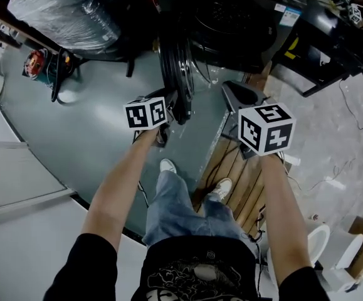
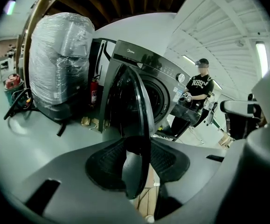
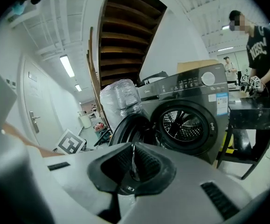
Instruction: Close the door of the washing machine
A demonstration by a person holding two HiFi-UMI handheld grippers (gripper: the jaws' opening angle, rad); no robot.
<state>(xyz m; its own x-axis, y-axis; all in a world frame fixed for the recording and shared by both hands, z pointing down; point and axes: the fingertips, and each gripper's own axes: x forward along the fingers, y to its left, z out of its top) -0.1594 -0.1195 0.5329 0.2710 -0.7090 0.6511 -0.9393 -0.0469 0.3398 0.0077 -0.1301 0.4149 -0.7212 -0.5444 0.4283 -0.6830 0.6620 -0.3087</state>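
With the left gripper (image 2: 137,164) pinching the door (image 2: 141,101) rim, swing it toward the drum (image 2: 160,94) at 2 o'clock; hold the right gripper (image 3: 132,164), pressed together, clear.

A grey-green floor (image 1: 74,137) is seen, with wooden planks (image 1: 231,168) laid on it. A white door (image 3: 32,113) is set in a white wall (image 3: 79,31). Tube lights (image 3: 67,65) are lit overhead. A black table (image 3: 256,113) is placed beneath a wooden stair underside (image 3: 125,36).
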